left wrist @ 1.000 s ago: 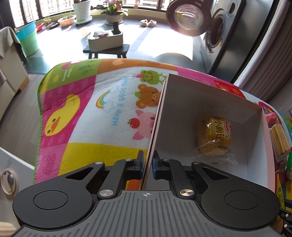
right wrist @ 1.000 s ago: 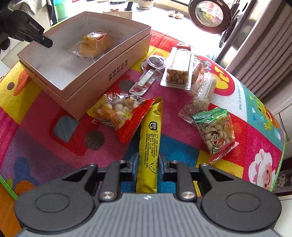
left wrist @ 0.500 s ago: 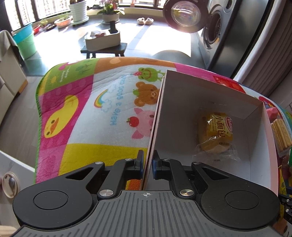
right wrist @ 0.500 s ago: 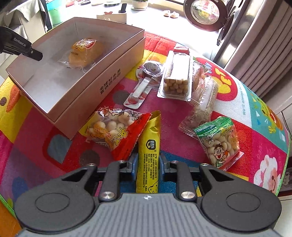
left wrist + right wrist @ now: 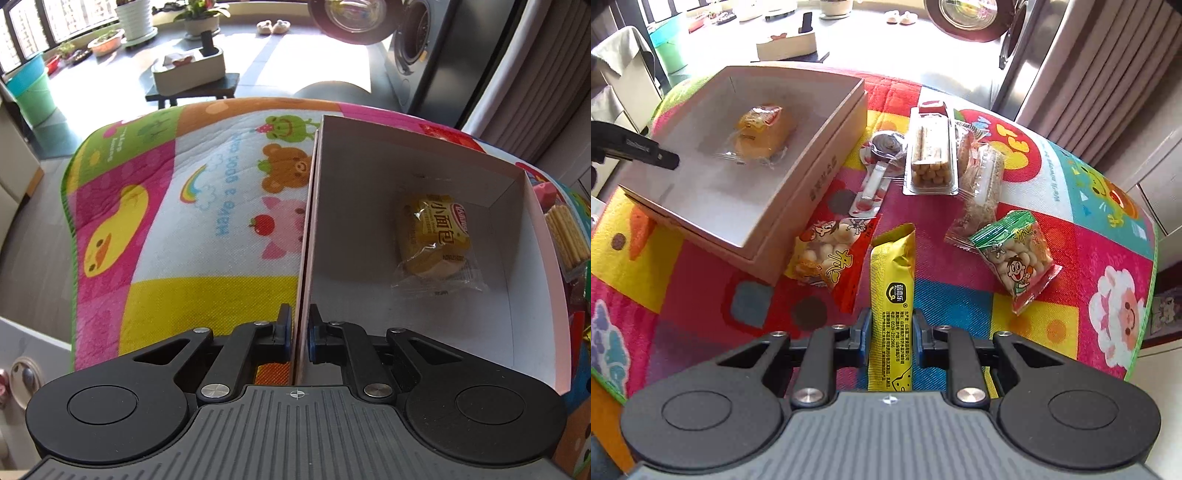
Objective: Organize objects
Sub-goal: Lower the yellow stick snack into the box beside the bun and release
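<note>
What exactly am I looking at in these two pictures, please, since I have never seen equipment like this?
A person holds two handheld claws, each with a camera looking along its fingers. The left view shows the left claw pinching the side wall of an open cardboard box holding one wrapped bread. The right view shows the right claw closed on a long yellow snack bar. Other snack packets, such as a green one, lie on a colourful cartoon mat.
</note>
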A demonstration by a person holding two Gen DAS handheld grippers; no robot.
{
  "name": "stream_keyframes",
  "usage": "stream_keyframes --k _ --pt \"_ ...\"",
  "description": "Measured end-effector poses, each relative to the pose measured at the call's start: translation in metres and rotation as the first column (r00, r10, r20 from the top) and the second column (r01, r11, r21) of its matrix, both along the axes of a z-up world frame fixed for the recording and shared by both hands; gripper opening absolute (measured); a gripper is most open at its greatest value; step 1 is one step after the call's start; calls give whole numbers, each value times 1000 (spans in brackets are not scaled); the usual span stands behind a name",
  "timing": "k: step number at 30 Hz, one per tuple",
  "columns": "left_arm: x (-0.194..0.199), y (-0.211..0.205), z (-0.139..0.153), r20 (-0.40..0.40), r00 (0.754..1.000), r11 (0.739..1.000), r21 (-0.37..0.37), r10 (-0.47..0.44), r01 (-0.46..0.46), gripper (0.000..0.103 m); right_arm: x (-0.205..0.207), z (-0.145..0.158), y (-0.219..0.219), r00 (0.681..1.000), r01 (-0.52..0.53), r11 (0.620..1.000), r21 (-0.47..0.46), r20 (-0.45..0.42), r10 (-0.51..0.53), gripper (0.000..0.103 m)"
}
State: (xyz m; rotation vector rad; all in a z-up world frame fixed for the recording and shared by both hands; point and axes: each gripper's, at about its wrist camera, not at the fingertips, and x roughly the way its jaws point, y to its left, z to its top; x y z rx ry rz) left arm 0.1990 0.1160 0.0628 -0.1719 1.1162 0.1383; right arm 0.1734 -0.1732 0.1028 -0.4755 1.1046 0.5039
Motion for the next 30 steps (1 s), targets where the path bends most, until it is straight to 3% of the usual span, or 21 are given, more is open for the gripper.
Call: stream_keyframes --k 8,12,23,28,30 --pt "-4 10 0 -22 1000 997 -78 -17 16 11 -32 86 42 995 80 973 215 -77 -65 21" --pt "-5 12 -1 -21 999 995 -99 -30 28 12 -19 106 84 996 68 953 294 -67 -51 21" --pt "-4 20 -3 -19 999 987 -156 -46 43 15 34 59 181 984 172 920 352 -111 -141 21" --pt "-4 22 -3 -18 998 984 -170 -54 51 16 47 39 205 979 188 908 374 -144 -144 27" --pt "-4 22 -2 -20 998 983 -173 -57 53 16 47 39 199 979 194 907 374 -130 -156 36"
